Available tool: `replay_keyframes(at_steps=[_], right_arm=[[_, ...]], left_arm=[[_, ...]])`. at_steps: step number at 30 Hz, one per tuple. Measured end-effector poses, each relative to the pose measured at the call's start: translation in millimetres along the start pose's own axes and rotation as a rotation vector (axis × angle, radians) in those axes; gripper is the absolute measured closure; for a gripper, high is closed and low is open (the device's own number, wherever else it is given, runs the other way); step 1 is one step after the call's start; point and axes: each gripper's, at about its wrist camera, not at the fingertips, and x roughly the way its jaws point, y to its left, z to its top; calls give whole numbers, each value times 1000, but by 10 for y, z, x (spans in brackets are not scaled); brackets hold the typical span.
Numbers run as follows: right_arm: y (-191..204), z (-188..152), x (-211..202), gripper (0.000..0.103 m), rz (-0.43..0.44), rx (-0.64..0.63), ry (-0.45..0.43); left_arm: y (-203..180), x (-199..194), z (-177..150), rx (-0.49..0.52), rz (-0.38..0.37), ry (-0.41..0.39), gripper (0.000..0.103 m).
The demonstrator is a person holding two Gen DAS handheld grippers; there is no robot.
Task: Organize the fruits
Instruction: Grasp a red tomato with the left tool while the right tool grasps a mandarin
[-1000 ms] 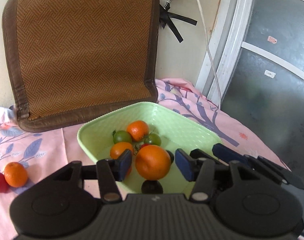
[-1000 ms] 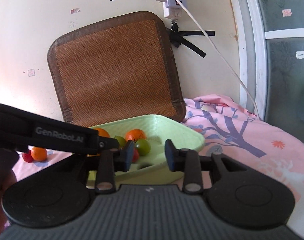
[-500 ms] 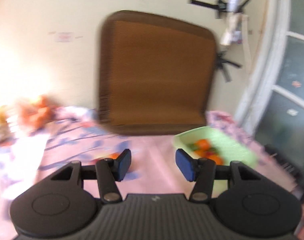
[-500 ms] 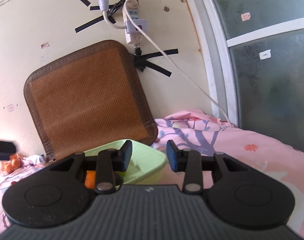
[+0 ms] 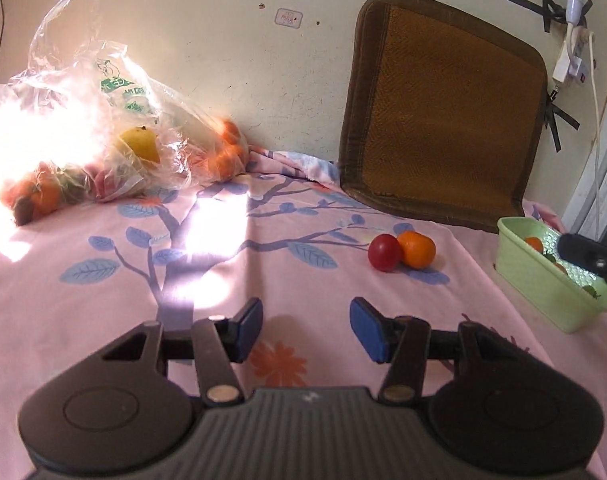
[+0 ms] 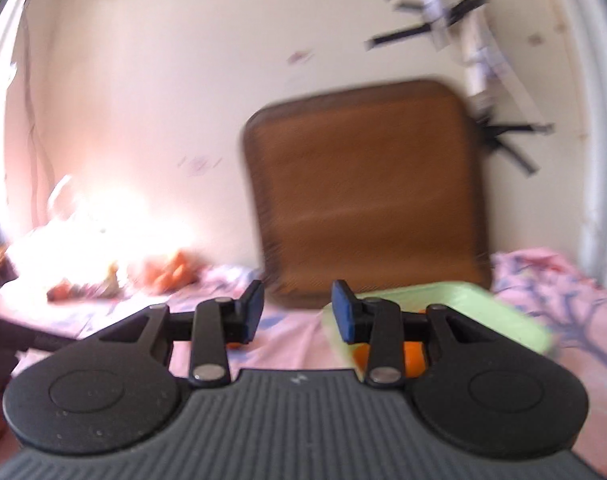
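Note:
A red tomato (image 5: 384,252) and a small orange (image 5: 416,249) lie touching on the pink floral cloth (image 5: 223,280). My left gripper (image 5: 306,327) is open and empty, short of them and a little to their left. A light green tray (image 5: 543,280) holding several fruits sits at the right; it also shows, blurred, in the right wrist view (image 6: 495,312). My right gripper (image 6: 297,311) is open and empty, over the tray's left end. An orange (image 6: 413,354) in the tray shows behind its right finger.
A clear plastic bag (image 5: 115,128) with oranges and a yellow fruit lies at the back left in bright sunlight. A brown woven cushion (image 5: 439,112) leans on the wall. A dark part of the other gripper (image 5: 591,256) juts over the tray.
My left gripper let go of the orange into the tray, then swung left away from it, bringing the loose tomato and orange ahead. The right gripper also swung left; its view is blurred.

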Motion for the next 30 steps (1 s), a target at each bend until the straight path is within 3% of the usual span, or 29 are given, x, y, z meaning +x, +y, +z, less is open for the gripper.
replay_keyframes(at_steps=[3, 8, 10, 14, 15, 19, 23, 28, 30], right_arm=[[133, 17, 388, 63, 46, 18, 93], [201, 16, 1046, 61, 83, 173, 245], [212, -1, 1243, 56, 77, 212, 285], [238, -51, 1479, 55, 90, 256, 352], [233, -38, 1460, 65, 103, 270, 351], [215, -44, 1111, 65, 93, 255, 295], [246, -173, 655, 65, 53, 119, 250], [240, -318, 411, 64, 7, 41, 263], [155, -322, 428, 64, 19, 91, 277]], left_arm=[[-9, -31, -15, 7, -14, -15, 53], [-34, -58, -26, 27, -36, -39, 53], [-57, -72, -34, 41, -41, -51, 53], [-78, -74, -31, 57, -51, -56, 53], [-69, -62, -20, 51, -55, -50, 53], [-65, 101, 89, 24, -88, -14, 51], [-300, 441, 248, 124, -84, 8, 51], [-537, 771, 401, 164, -104, 24, 52], [-640, 904, 398, 204, -86, 59, 57]])
